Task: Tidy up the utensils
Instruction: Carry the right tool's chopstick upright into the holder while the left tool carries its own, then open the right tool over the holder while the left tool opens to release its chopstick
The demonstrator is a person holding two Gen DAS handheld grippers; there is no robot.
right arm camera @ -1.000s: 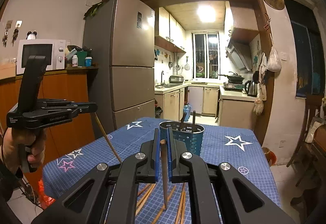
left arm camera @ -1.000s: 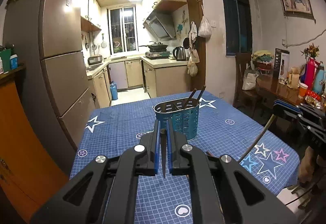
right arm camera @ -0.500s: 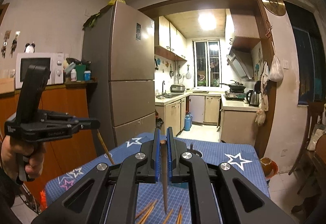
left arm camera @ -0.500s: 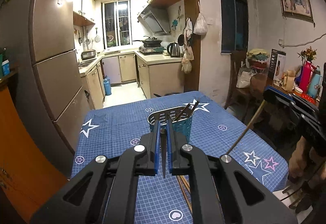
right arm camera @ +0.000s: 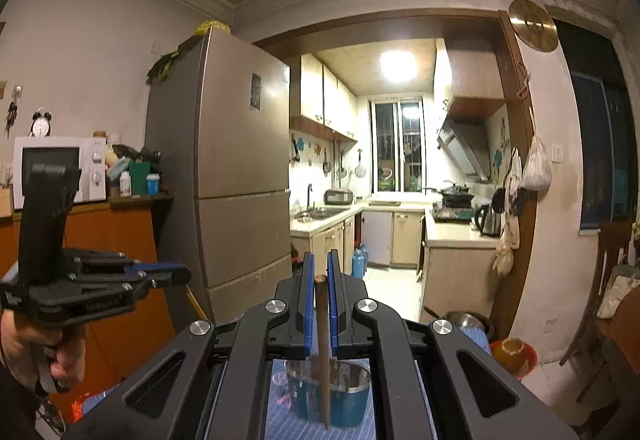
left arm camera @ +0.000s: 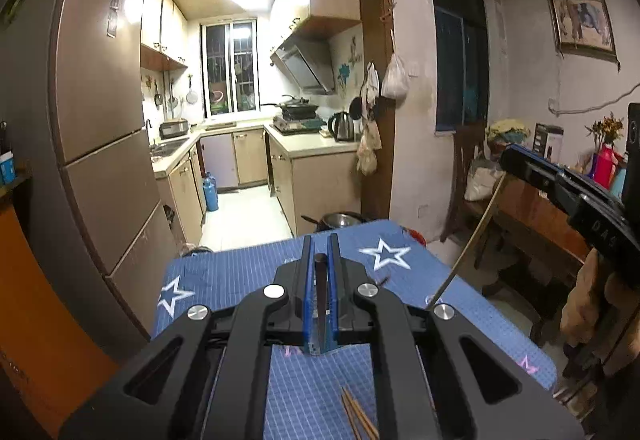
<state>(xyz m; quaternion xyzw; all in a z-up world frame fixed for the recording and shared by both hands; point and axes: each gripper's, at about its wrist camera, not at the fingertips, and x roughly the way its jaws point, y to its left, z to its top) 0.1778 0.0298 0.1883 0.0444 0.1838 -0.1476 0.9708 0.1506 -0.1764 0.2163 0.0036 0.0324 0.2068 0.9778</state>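
Two handheld grippers above a table w/ a blue star-print cloth point(left arm camera: 224, 280), kitchen doorway beyond.

Left gripper point(left arm camera: 319, 260): jaws nearly together, clamped on a dark chopstick point(left arm camera: 320, 292) that stands upright between the blue pads, its tip hanging below them. Seen from the right cam, this gripper point(right arm camera: 176, 274) sits at left, held by a hand point(right arm camera: 40, 352); a light stick slants down from its tip.

Right gripper point(right arm camera: 319, 272): jaws also narrow, pinching a brown chopstick point(right arm camera: 322, 340), upright, pointed end down. That end hangs over a blue perforated utensil holder point(right arm camera: 332, 392) on the cloth; can't tell if it's inside the rim or just above. From the left cam the right gripper point(left arm camera: 508, 156) shows at the right edge, w/ a pale chopstick point(left arm camera: 468, 244) slanting down toward the table.

Loose chopsticks point(left arm camera: 358, 414) lie on the cloth near the bottom of the left view, partly hidden by the gripper body.

Bkgd: fridge point(right arm camera: 236, 160) left of the doorway, microwave point(right arm camera: 60, 168) on a wooden cabinet.
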